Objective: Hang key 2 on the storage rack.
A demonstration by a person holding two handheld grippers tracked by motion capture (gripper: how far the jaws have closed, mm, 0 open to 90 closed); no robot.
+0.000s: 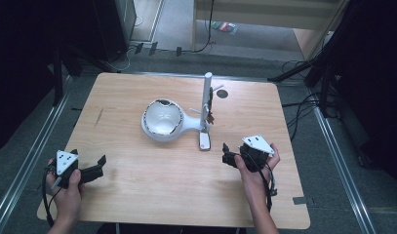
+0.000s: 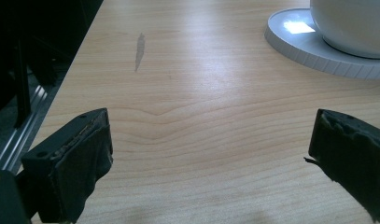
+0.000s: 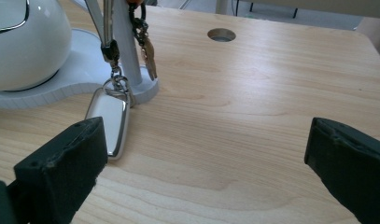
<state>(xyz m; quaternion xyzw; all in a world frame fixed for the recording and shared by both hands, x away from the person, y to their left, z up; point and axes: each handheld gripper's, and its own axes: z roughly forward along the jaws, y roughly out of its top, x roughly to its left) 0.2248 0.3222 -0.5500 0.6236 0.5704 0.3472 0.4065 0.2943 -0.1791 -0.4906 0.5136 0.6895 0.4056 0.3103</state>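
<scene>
A: Where are the two grippers?

B: Both sit low on the near half of the wooden table (image 1: 152,180). The left gripper (image 1: 99,165) is by the near left corner, held in the person's left hand (image 1: 64,187). The right gripper (image 1: 227,152) is right of centre, in the right hand (image 1: 254,170), with its jaws pointing toward the stand.

A: Are the jaws holding anything?

B: No. In the left gripper view the left gripper (image 2: 211,154) has its jaws spread wide with bare wood between them. The right gripper (image 3: 201,158) in its own view is just as wide, again with plain tabletop in the gap.

A: And the thing they're nearest to?

B: A white stand (image 1: 206,100) rises upright from a flat white base (image 1: 186,126) in the middle of the table, and a white bowl (image 1: 162,118) rests on the round end of that base. A silver key fob (image 3: 110,119) hangs by a ring from the stand and lies flat on the wood, its top end touching the foot of the post. It lies just beyond the left-hand jaw in the right gripper view, apart from it.

A: Anything else hanging there?

B: A small chain with what looks like a brass key (image 3: 149,58), though it's too small to be sure. Behind it there's a round hole (image 3: 221,34) in the tabletop
</scene>
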